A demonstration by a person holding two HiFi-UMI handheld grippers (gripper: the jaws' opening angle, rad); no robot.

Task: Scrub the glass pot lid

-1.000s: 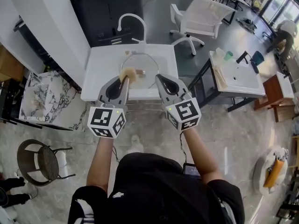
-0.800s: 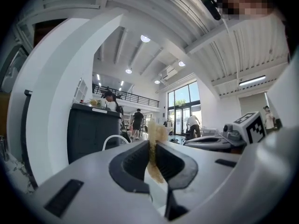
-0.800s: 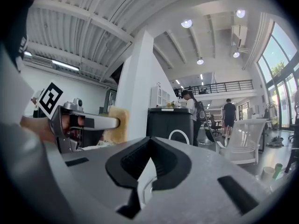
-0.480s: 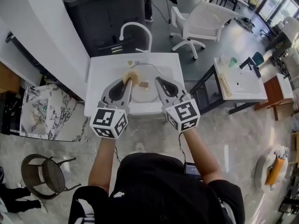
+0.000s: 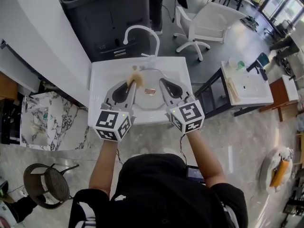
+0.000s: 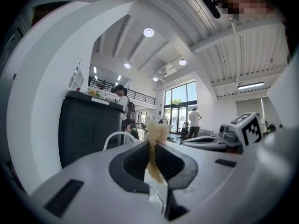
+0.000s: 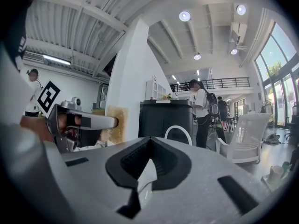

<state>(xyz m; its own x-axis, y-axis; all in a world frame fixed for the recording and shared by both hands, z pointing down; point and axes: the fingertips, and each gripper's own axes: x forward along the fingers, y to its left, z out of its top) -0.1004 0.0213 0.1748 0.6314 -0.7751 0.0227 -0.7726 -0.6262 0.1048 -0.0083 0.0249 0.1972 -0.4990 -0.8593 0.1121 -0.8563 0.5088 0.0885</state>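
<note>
Showing as a clear disc with a thin metal rim and a small brownish knob at its middle, the glass pot lid (image 5: 150, 91) is seen in the head view over the white sink (image 5: 102, 87), between the two claws and in front of the curved tap (image 5: 142, 32). Its right edge is taken by the right claw (image 5: 163, 82), whose jaws are closed together on the rim. In the right gripper view only a pale wedge of glass and a line of rim are seen below the shut jaws. The left claw (image 5: 133, 82) is closed on a tan scrubbing sponge (image 5: 136, 75), which is squeezed thin between the pads and sticks out past the tips, near the lid's far left rim. Whether sponge and glass touch cannot be told. The lid's near part is hidden behind the grippers, and the basin is seen through the glass, so the outline is hard to follow. Whether the lid rests on the sink cannot be told.
</note>
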